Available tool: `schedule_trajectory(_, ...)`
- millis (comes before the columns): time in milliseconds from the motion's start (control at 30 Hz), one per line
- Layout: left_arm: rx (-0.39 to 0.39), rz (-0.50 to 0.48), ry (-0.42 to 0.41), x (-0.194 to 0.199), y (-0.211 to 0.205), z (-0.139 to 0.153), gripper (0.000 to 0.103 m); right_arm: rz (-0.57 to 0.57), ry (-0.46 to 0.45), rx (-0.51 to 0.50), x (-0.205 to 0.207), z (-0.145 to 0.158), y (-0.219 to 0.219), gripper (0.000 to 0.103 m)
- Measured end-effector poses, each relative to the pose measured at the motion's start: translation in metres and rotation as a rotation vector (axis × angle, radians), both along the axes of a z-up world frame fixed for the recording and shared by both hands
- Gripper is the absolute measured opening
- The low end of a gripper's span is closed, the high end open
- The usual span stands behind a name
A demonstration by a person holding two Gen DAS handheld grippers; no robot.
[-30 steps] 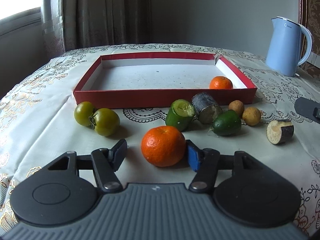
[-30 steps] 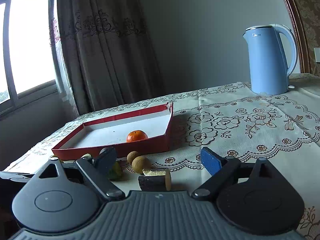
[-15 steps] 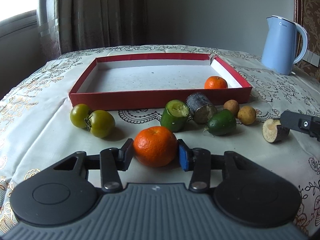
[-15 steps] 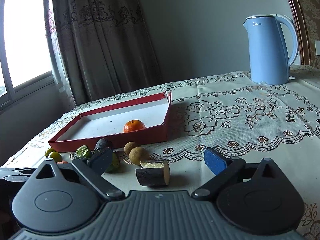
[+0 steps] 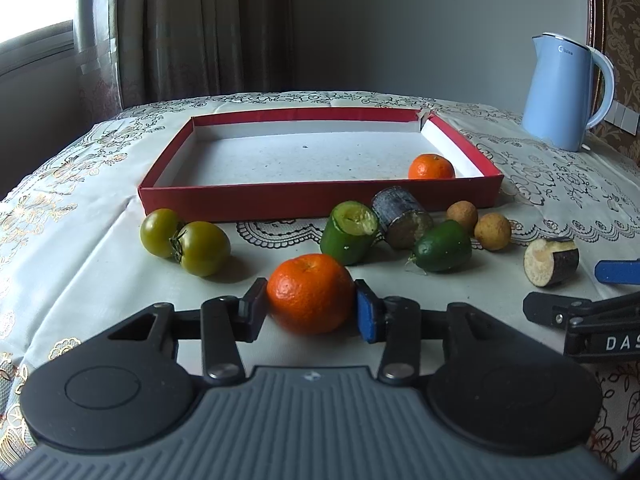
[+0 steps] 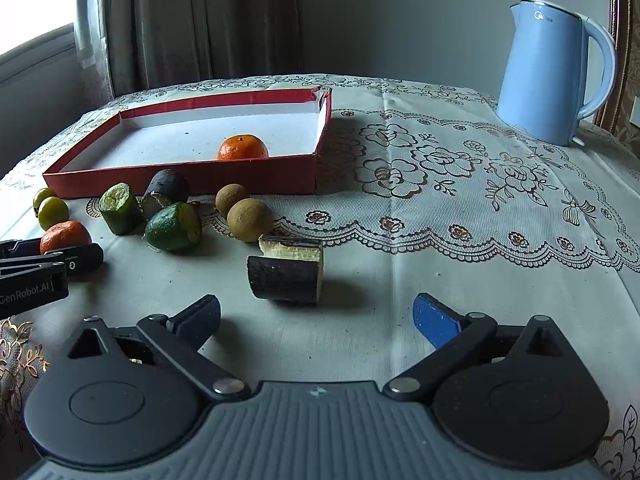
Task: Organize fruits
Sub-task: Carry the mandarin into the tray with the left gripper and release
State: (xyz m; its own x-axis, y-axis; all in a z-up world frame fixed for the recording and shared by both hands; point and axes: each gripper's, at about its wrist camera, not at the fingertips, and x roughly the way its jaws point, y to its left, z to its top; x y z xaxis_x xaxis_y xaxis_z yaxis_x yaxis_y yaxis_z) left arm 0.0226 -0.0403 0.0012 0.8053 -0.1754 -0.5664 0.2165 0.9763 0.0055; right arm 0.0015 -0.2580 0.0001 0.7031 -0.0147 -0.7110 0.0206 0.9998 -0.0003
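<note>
My left gripper (image 5: 310, 305) is shut on a tangerine (image 5: 308, 286), which rests on the tablecloth; both pads press its sides. A second tangerine (image 5: 431, 166) lies in the red tray (image 5: 320, 200), near its right front corner. My right gripper (image 6: 316, 316) points down at the cloth and its jaws are opening with nothing between them. A dark-skinned cut piece (image 6: 286, 276) lies just beyond its fingertips. In the left wrist view the right gripper (image 5: 576, 292) shows at the right edge, beside that piece (image 5: 552, 256).
In front of the tray lie two green tomatoes (image 5: 192, 246), a cut cucumber piece (image 5: 350, 232), a dark cut cylinder (image 5: 400, 216), a green fruit (image 5: 442, 246) and two brown round fruits (image 5: 492, 232). A blue kettle (image 6: 556, 72) stands at the back right.
My left jaws closed in until both pads met the tangerine. My right gripper tipped downward, came closer to the dark cut piece, and its jaws spread wider.
</note>
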Motion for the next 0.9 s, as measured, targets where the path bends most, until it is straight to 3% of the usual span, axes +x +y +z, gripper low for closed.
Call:
schedule_trajectory(133, 0.001, -0.006, -0.004, -0.001, -0.001, 0.008, 0.041, 0.001, -0.003, 0.002, 0.0, 0.0, 0.0, 0.103)
schedule_trajectory(300, 0.005, -0.002, -0.074, 0.011, -0.001, 0.04, 0.041, 0.003, -0.005, 0.004, 0.001, 0.0, -0.001, 0.103)
schedule_trajectory(500, 0.028, 0.037, -0.133, 0.056, -0.005, 0.07, 0.041, 0.004, -0.008, 0.018, 0.001, 0.002, -0.002, 0.103)
schedule_trajectory(667, 0.016, 0.062, -0.102, 0.1, -0.002, 0.07, 0.043, 0.004, -0.012, 0.027, 0.001, 0.002, -0.004, 0.103)
schedule_trajectory(700, 0.018, 0.069, -0.098, 0.104, -0.001, 0.068, 0.053, 0.004, -0.013, 0.027, 0.002, 0.002, -0.004, 0.103)
schedule_trajectory(733, 0.023, 0.085, -0.093, 0.11, 0.0, 0.064, 0.076, 0.004, -0.013, 0.027, 0.001, 0.002, -0.004, 0.103)
schedule_trajectory(767, 0.028, 0.103, -0.099, 0.111, 0.002, 0.062, 0.086, 0.004, -0.013, 0.027, 0.001, 0.002, -0.004, 0.103)
schedule_trajectory(800, 0.038, 0.125, -0.114, 0.111, 0.003, 0.059, 0.09, 0.004, -0.013, 0.027, 0.001, 0.002, -0.004, 0.103)
schedule_trajectory(900, 0.075, 0.115, -0.106, 0.106, 0.005, 0.055, 0.09, 0.004, -0.013, 0.028, 0.001, 0.002, -0.004, 0.103)
